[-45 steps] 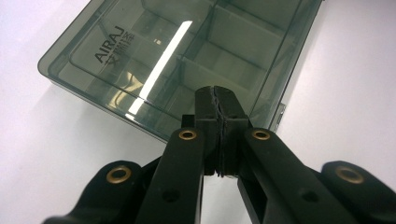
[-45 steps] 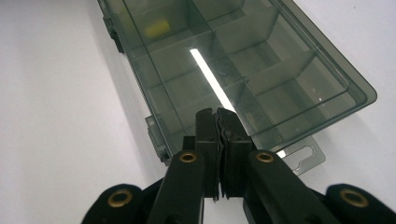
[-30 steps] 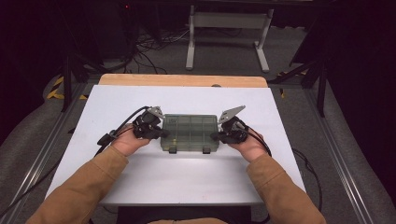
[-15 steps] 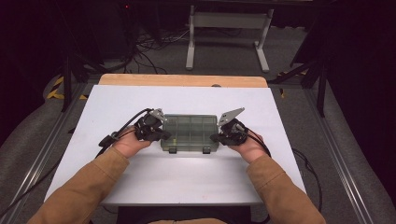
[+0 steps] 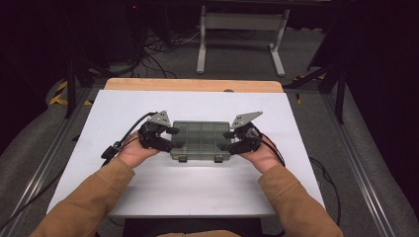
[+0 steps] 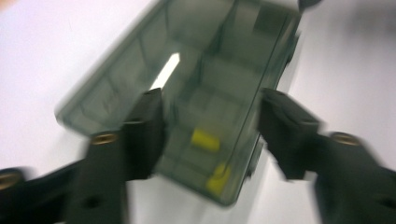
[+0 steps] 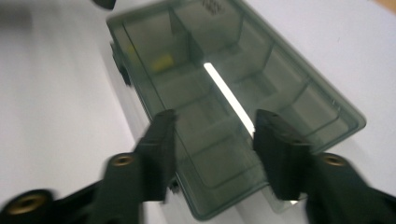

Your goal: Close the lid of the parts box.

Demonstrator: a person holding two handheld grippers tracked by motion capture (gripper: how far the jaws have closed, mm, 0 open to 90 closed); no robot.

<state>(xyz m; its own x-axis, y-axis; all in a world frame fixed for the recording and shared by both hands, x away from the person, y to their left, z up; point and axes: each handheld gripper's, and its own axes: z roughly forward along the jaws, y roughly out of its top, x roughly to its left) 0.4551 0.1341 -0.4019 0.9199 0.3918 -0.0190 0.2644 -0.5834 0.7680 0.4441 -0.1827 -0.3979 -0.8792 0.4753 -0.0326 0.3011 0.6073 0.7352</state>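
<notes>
Nearest the person, both forearms in tan sleeves (image 5: 89, 202) come up from the bottom edge, and each hand has closed in on one end of the compartment box (image 5: 201, 140) over the last second. The left gripper (image 5: 170, 138) now sits at the box's left end and the right gripper (image 5: 231, 140) at its right end, where a moment ago they stood slightly farther out. In the left gripper view the jaws are apart and straddle the end of the box (image 6: 187, 93), with small yellow pieces (image 6: 205, 140) lying in the near compartments. In the right gripper view the jaws are also apart over the other end of the box (image 7: 224, 93); both views are blurred by motion, so whether the pads already touch the plastic is hard to say. The box lies flat, lid shut, in the middle of the white surface (image 5: 197, 103), with its two latches (image 5: 183, 158) facing the person. This reads as the approach finishing: both ends are bracketed, so closing the jaws and lifting or shifting the box is likely next. Beyond the surface stands a metal frame (image 5: 242, 29) on the floor
</notes>
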